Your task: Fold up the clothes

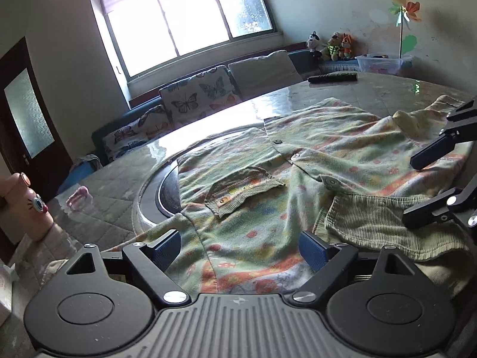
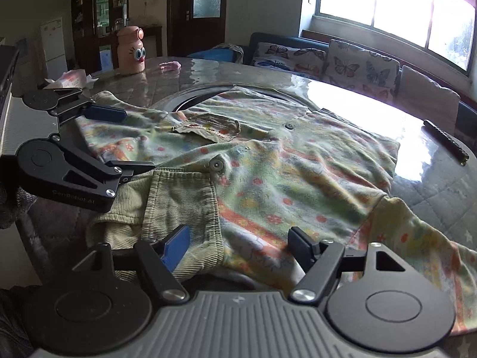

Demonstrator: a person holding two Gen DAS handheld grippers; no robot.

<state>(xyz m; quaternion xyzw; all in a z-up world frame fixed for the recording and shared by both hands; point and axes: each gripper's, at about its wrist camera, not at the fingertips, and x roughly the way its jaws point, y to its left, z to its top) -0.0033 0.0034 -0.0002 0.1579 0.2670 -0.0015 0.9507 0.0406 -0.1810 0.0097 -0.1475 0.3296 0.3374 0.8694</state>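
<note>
**A:** left wrist view: the shirt (image 1: 298,161) lies spread on the table (image 1: 342,89), front up, buttons running away from the camera, so its long axis points roughly straight ahead. The left gripper (image 1: 240,246) sits low at the near hem, jaws wide, cloth between the fingers but nothing pinched that I can see. The right gripper (image 1: 429,185) comes in from the right edge, also wide apart, over the pocket (image 1: 372,223) side

**B:** right wrist view agrees. The right gripper (image 2: 240,244) is wide, hovering at the near hem by the corduroy pocket (image 2: 182,200), holding nothing. The left gripper (image 2: 119,140) is off to the left over the other side. A sleeve (image 2: 417,238) trails off right, nearest the right one. Flat and unfolded, could be a fresh start or smoothed between folds
</note>
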